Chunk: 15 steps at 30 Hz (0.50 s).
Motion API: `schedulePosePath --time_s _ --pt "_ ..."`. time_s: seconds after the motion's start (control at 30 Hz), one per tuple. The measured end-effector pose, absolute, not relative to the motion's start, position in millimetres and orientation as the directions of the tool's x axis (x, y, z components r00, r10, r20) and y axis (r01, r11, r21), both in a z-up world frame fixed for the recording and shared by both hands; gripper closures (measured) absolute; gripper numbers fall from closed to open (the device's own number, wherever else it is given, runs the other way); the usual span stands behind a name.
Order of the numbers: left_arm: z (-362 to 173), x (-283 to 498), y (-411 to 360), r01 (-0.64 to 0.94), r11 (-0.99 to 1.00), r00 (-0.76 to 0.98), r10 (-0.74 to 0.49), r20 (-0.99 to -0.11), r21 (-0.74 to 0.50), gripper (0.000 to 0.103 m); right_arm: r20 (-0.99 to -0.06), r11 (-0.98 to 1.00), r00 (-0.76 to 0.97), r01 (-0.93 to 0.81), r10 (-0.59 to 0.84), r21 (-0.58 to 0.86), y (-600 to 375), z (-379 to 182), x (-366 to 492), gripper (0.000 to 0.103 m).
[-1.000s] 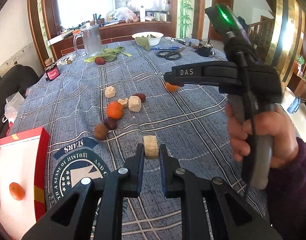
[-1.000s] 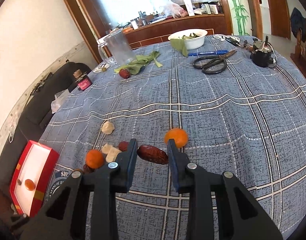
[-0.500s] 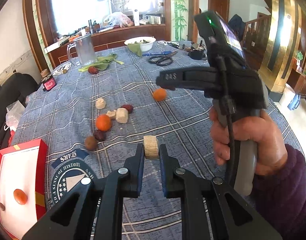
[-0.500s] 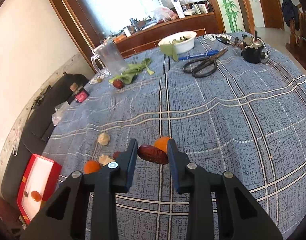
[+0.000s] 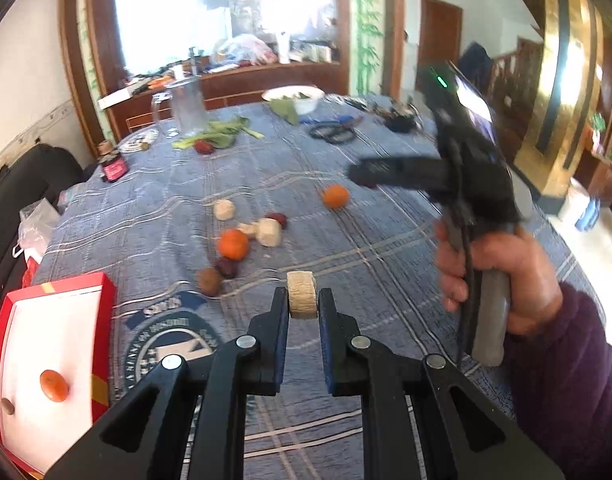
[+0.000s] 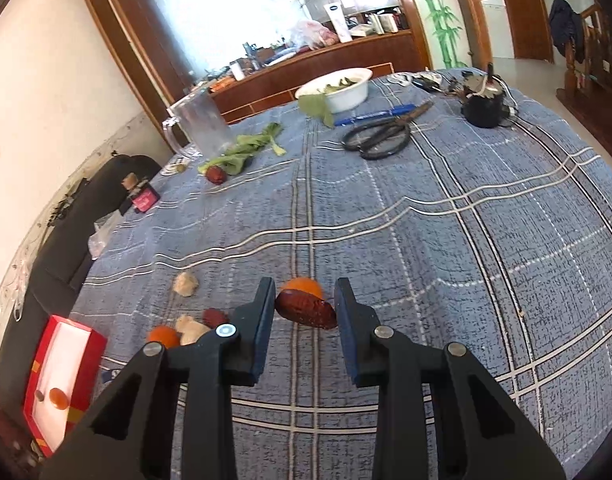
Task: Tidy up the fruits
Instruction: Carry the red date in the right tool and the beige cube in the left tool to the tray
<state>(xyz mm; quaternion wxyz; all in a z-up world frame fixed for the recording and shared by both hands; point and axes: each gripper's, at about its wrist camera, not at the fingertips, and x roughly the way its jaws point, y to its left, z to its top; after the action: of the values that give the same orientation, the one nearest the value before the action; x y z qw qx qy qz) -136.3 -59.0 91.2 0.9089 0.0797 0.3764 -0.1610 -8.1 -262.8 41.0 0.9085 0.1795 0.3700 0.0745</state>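
Observation:
My left gripper [image 5: 302, 302] is shut on a pale tan round chunk [image 5: 302, 294], held above the blue plaid tablecloth [image 5: 385, 264]. My right gripper [image 6: 304, 302] is shut on a dark red date [image 6: 306, 310], lifted over the cloth. In the left wrist view the right gripper [image 5: 361, 174] hangs blurred in a hand [image 5: 501, 276] at the right. Loose on the cloth lie an orange [image 5: 233, 244], a second orange [image 5: 335, 196], pale chunks [image 5: 269, 232], dark dates [image 5: 227, 267] and a brown fruit [image 5: 209, 280]. A red box [image 5: 46, 364] with a white inside holds one small orange [image 5: 54, 385].
At the far end stand a glass pitcher [image 6: 200, 126], green leaves [image 6: 242, 152], a white bowl [image 6: 337, 88], black scissors [image 6: 379, 138], a blue pen [image 6: 369, 116] and a dark pot [image 6: 483, 108]. A lone date [image 6: 216, 174] lies by the leaves. A black couch [image 6: 78, 216] borders the left edge.
Both grippers have risen and drawn back with their loads, so the table looks farther off. The right gripper has swung away to the right in the left wrist view.

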Motion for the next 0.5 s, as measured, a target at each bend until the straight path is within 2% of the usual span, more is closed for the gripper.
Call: schedulePosePath --time_s 0.5 --pt "95 -118 16 0.239 0.969 0.709 -0.221 -0.67 -0.067 0.09 -0.639 0.938 0.735 0.011 0.228 0.347 -263 38 -10 0.071"
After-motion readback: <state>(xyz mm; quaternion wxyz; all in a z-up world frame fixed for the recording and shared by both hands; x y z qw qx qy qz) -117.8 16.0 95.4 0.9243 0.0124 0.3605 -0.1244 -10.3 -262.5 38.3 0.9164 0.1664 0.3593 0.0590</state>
